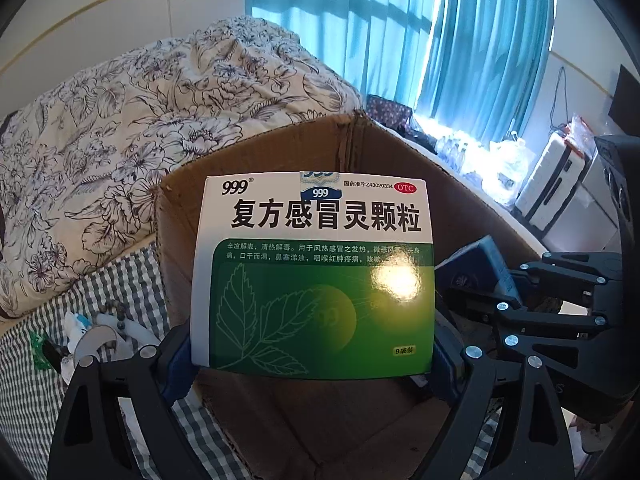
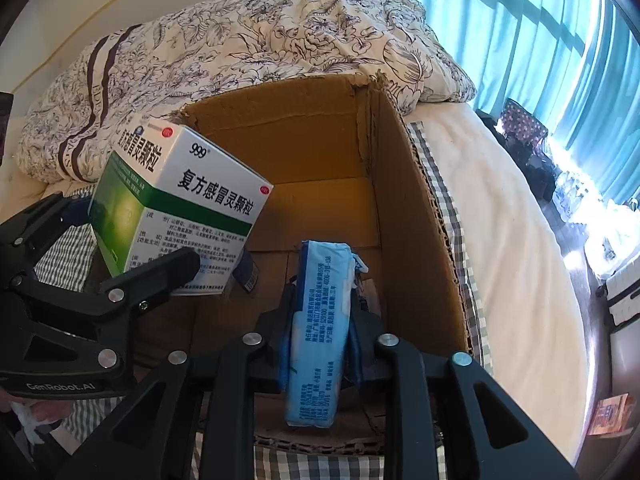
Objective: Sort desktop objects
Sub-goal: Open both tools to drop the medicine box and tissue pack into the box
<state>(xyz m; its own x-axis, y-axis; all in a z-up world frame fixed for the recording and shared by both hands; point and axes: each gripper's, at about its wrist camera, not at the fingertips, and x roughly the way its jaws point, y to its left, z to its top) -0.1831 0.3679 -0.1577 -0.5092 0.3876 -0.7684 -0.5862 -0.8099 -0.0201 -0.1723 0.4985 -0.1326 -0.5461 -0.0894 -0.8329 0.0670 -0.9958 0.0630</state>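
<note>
Two items hang over the cardboard box [image 2: 320,152], unreleased: left gripper [image 1: 312,360] clasps a medicine box [image 1: 316,276], right gripper [image 2: 320,344] a tissue pack [image 2: 320,320].

Both wrist views above shared carton [image 1: 472,216]

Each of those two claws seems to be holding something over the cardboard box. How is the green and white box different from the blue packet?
The medicine box is a stiff carton, green and white with a leaf drawing; the blue packet is a soft, crinkled plastic wrapper. The medicine box looks wider and bulkier, the blue packet slim. The left gripper holds the medicine box, the right gripper the blue packet. Both carry printed Chinese text, and both are clamped above the open cardboard box.
</note>
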